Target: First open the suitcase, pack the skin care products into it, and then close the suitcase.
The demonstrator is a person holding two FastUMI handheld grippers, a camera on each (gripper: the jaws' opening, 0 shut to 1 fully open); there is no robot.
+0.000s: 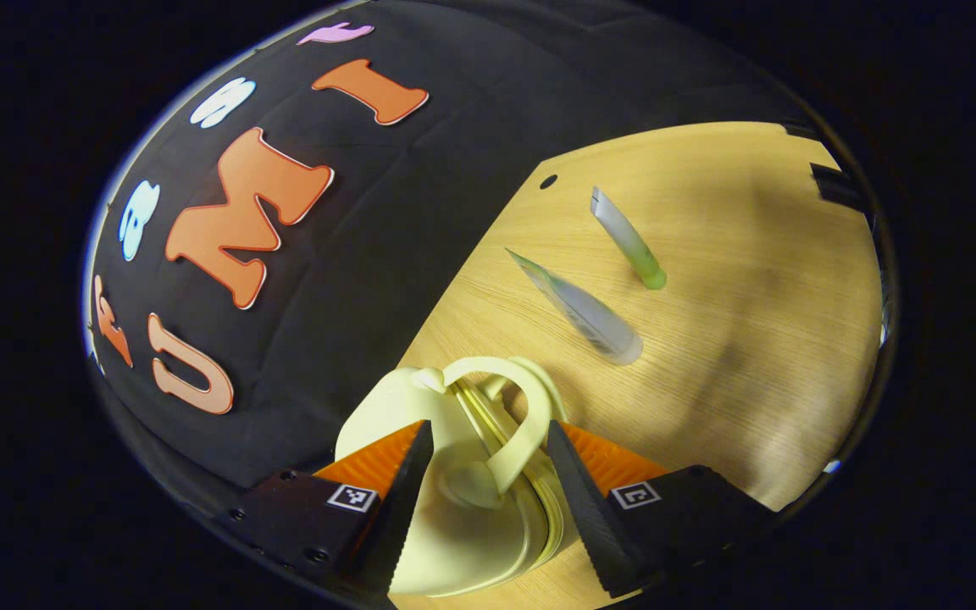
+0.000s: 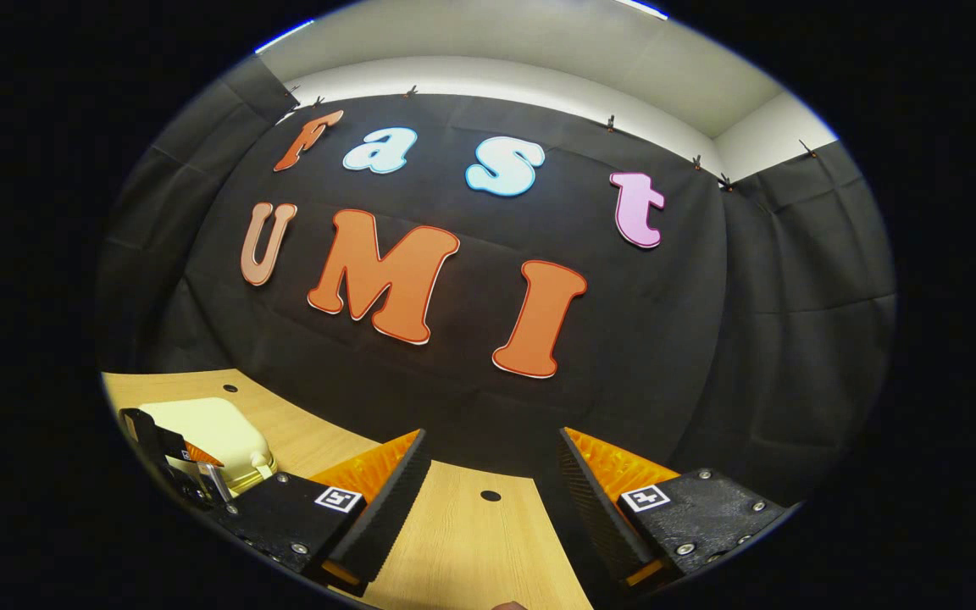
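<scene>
Two fingers of the left gripper stand apart at the bottom of the left gripper view, one on either side of the pale yellow suitcase. Whether they press on the case cannot be told. The suitcase stands at the near edge of the wooden table, shut, its two shells meeting along a seam that runs away from the camera. Its looped handle arches up between the fingers. What lies inside cannot be seen.

Farther out on the table lie the skin care products. The nearer is a frosted clear tube, lying flat, its round cap end towards the gripper and its flat crimped end pointing away to the upper left. Just beyond it, apart from it, a smaller tube with a green cap lies on almost the same slant, cap end nearer. Behind both, a small dark hole marks the table near the booth's black cloth wall.

In the right gripper view, the right gripper hangs with its fingers spread wide, nothing between them, above bare table. Far off to the left, the suitcase sits with the left gripper at it.
</scene>
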